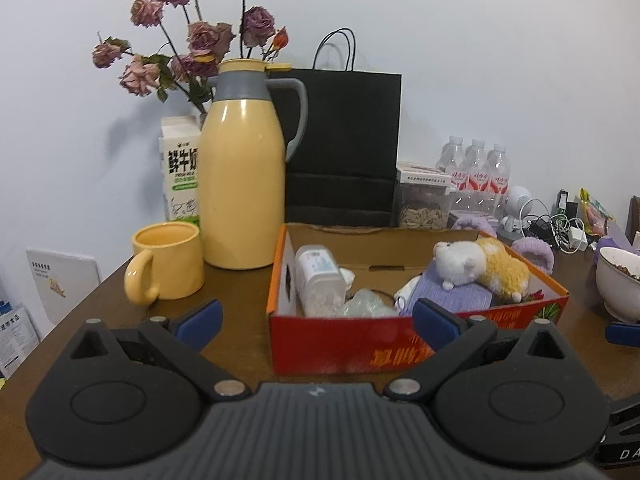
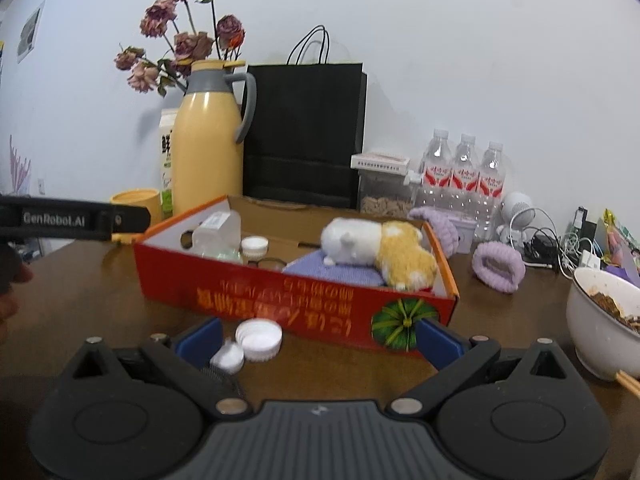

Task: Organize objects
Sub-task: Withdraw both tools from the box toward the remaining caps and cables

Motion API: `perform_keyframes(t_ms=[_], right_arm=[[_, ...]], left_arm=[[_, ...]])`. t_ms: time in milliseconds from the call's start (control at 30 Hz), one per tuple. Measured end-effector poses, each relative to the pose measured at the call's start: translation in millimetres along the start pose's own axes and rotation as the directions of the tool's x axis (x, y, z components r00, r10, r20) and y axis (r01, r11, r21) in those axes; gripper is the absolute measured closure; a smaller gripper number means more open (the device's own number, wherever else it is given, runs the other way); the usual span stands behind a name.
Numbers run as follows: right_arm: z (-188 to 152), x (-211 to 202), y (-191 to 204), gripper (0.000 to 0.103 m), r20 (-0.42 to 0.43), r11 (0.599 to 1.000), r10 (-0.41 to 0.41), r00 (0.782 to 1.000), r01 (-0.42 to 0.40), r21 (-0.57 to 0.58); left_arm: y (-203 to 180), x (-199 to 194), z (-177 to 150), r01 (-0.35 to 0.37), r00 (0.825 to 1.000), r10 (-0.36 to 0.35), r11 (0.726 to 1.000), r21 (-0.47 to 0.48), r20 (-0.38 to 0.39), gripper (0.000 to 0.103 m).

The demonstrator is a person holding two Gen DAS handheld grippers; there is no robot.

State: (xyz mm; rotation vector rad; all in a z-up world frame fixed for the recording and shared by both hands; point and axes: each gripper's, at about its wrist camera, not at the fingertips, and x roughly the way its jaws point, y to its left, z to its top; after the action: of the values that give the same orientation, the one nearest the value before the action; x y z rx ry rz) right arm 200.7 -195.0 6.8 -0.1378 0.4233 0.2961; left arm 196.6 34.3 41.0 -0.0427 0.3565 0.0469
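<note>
A red cardboard box [image 1: 340,344] [image 2: 256,292] sits on the brown table [image 1: 236,320]. Inside lie a white-and-yellow plush toy [image 1: 480,268] [image 2: 376,246], a purple cloth [image 1: 452,292] [image 2: 332,270], a clear plastic jar [image 1: 320,280] [image 2: 216,234] and a small white lid [image 2: 255,245]. My left gripper [image 1: 316,318] is open just in front of the box, holding nothing. My right gripper [image 2: 318,338] is open too, near the box's front wall. A white cap [image 2: 259,338] and a smaller white piece [image 2: 228,358] lie on the table between its fingers.
A yellow thermos [image 1: 240,176], yellow mug [image 1: 168,268], milk carton [image 1: 178,176], dried roses and a black paper bag [image 1: 344,144] stand behind the box. Water bottles [image 2: 464,172], purple knit rings [image 2: 498,266], cables and a white bowl of food [image 2: 608,320] fill the right.
</note>
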Motion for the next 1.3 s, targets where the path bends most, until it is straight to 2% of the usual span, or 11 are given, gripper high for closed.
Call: perform_keyframes(t_ms=[400,567,633,700,833,933,1000,1300], right_arm=[[-30,-12,-3,0.000,-0.087,1.000,0.004,0.996,-0.005,-0.018],[-35,-9,1,0.000,-0.127,0.998,0.038,0.991,-0.043,-0.038],[-36,-5,3,0.004,-0.141,0.998,0.042,0.989,-0.049,-0.043],[-37,0,1,0.017,-0.166,0.998,0.050,0.985,-0.056,-0.032],[-40,8,-3,0.033,-0.203,0.997,0.072,0.977,-0.073,0.002],[-43,10,-3,0.053,-0.210,0.995,0.102,0.972,-0.101,0.014],[-43,9,-2,0.084,-0.204,0.990,0.141,0.969,-0.138,0.027],[-35,5,6,0.083,-0.134,0.994,0.103,0.986,-0.098,0.043]], left_arm=[[16,-14,-19,-0.052,0.997,0.051,0.999,-0.005,-0.057,0.000],[22,-13,-26,-0.070,0.994,0.069,0.997,-0.011,-0.087,0.000],[24,-11,-28,-0.075,0.992,0.074,0.997,-0.015,-0.099,0.000],[26,-11,-31,-0.078,0.991,0.076,0.997,-0.017,-0.107,0.000],[28,-8,-35,-0.085,0.989,0.082,0.996,-0.018,-0.125,0.000],[27,-4,-37,-0.087,0.987,0.084,0.996,-0.016,-0.140,0.000],[27,-2,-38,-0.087,0.985,0.083,0.996,-0.017,-0.148,0.000],[11,5,-32,-0.049,0.986,0.045,0.999,-0.020,-0.160,0.000]])
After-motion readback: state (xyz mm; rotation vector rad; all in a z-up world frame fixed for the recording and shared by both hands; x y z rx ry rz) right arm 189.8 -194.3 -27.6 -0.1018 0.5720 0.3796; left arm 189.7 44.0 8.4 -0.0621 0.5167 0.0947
